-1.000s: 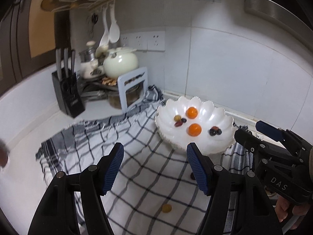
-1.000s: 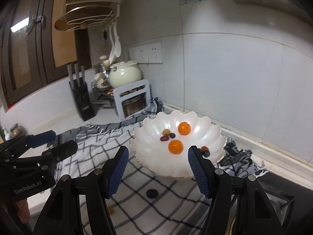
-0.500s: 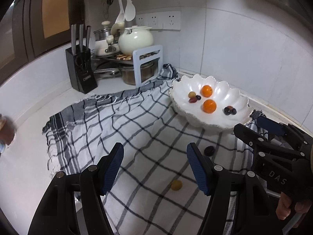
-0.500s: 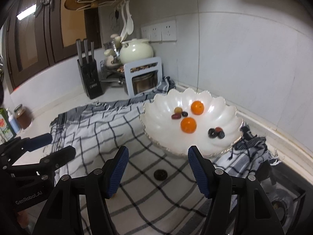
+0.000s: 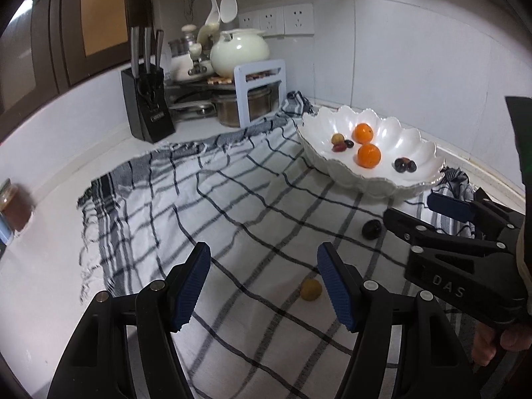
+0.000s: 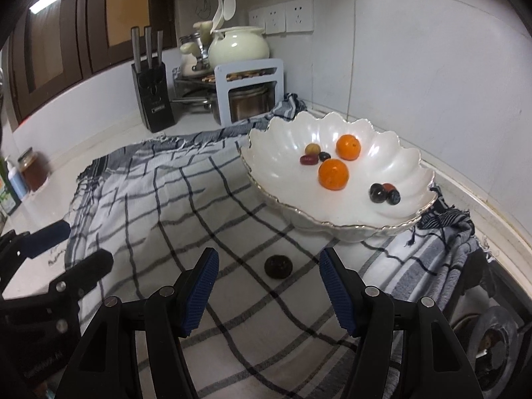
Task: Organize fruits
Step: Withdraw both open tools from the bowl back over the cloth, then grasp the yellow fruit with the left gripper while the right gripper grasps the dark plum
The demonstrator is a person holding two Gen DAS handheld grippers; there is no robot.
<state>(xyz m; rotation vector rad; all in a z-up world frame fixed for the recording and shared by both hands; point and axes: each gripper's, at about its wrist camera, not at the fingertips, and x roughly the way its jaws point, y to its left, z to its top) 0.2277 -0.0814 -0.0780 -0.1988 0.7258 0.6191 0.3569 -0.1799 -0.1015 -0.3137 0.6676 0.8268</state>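
Left hand-held gripper (image 5: pixel 262 287): jaws apart, nothing between the blue pads, released; it hangs above the checked cloth (image 5: pixel 206 199). A small yellow fruit (image 5: pixel 311 289) lies on the cloth just beside the inner face of its right-hand pad, not touching it as far as can be told. Right hand-held gripper (image 6: pixel 266 287): jaws likewise apart and empty, released, above the same cloth. A dark round fruit (image 6: pixel 278 266) lies on the cloth ahead of it, in line with the gap between the pads but beyond the fingertips. In the left wrist view this dark fruit sits close to the tip of the right hand-held gripper's lower finger. Farther out, a white scalloped bowl (image 6: pixel 282 139) stands on the cloth near the tiled wall; in it are two oranges (image 6: pixel 333 174), a group of three small fruits (yellow, red, dark) left of them, and a cluster of dark fruits (image 6: pixel 384 193) near the right rim. Beyond, on the counter (image 5: pixel 43 266): a knife block (image 5: pixel 146 103), a cream pot (image 5: pixel 239 51) on a rack, a jar (image 6: pixel 31 169) at the left edge.
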